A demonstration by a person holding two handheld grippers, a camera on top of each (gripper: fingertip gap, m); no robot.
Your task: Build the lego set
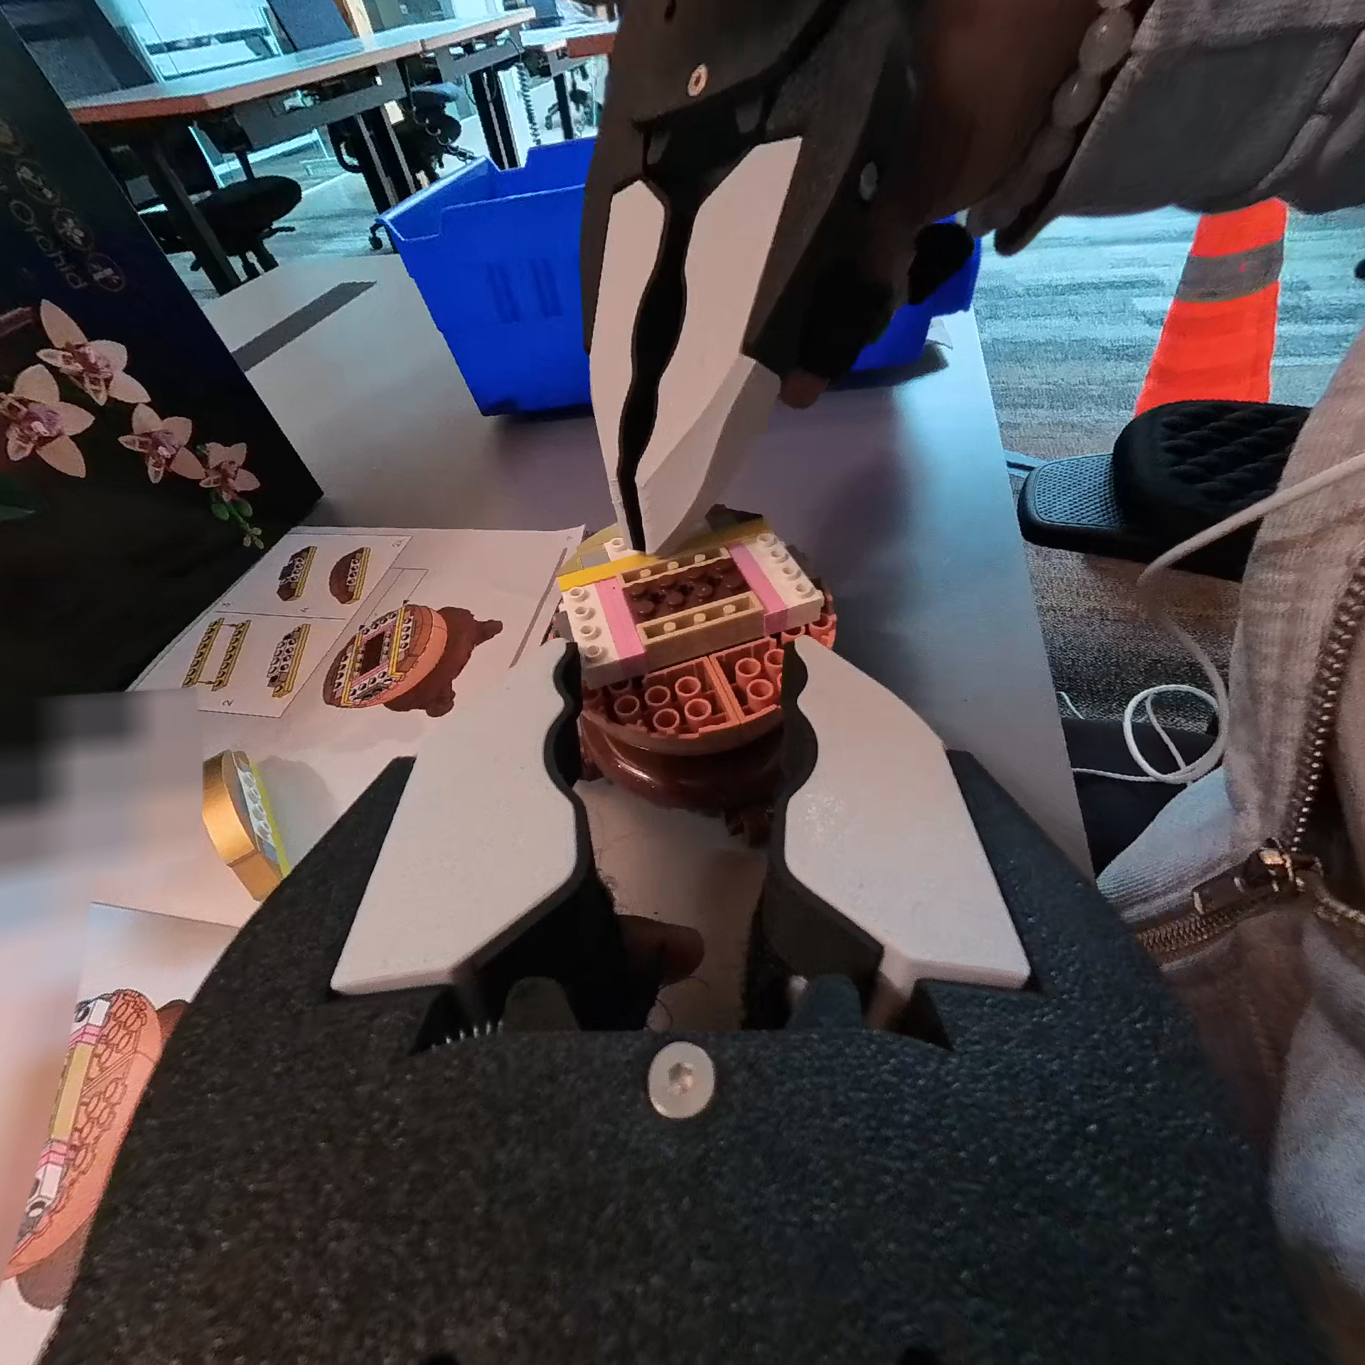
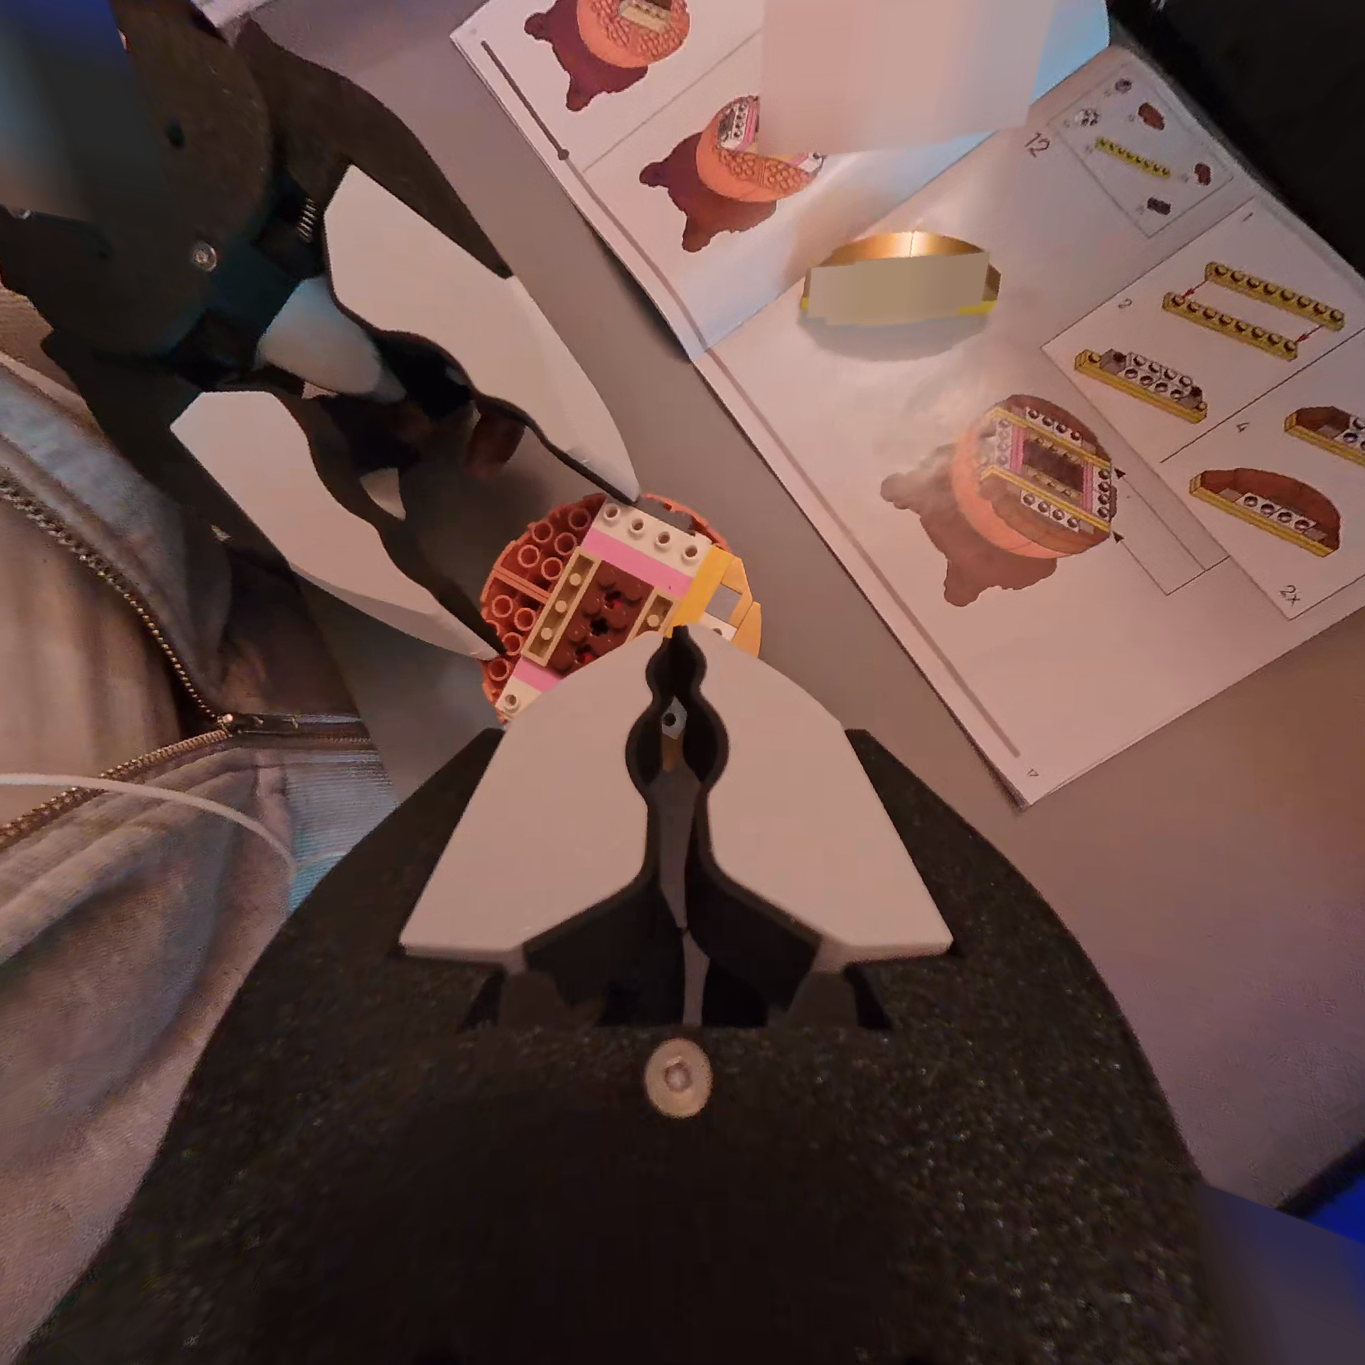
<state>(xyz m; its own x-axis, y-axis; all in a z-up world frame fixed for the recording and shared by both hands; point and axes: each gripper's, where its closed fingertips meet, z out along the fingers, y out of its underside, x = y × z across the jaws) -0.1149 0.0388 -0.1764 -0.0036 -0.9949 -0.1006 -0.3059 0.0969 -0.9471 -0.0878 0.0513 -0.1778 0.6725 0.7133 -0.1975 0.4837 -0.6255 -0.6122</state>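
Observation:
The round lego pot model stands on the grey table, with a brown foot, salmon studded plates and a white, pink, tan and yellow frame on top. My left gripper is closed on its sides, one finger on each side. It also shows in the right wrist view, around the model. My right gripper comes down from above, shut, its tips touching the yellow far edge of the model. In its own view the jaws stand together over that edge.
An open instruction booklet lies left of the model, with a gold curved sub-assembly on it. The dark set box stands at the left, a blue bin behind. A person's grey jacket is at right. Left and right tips are no more than a few centimetres apart.

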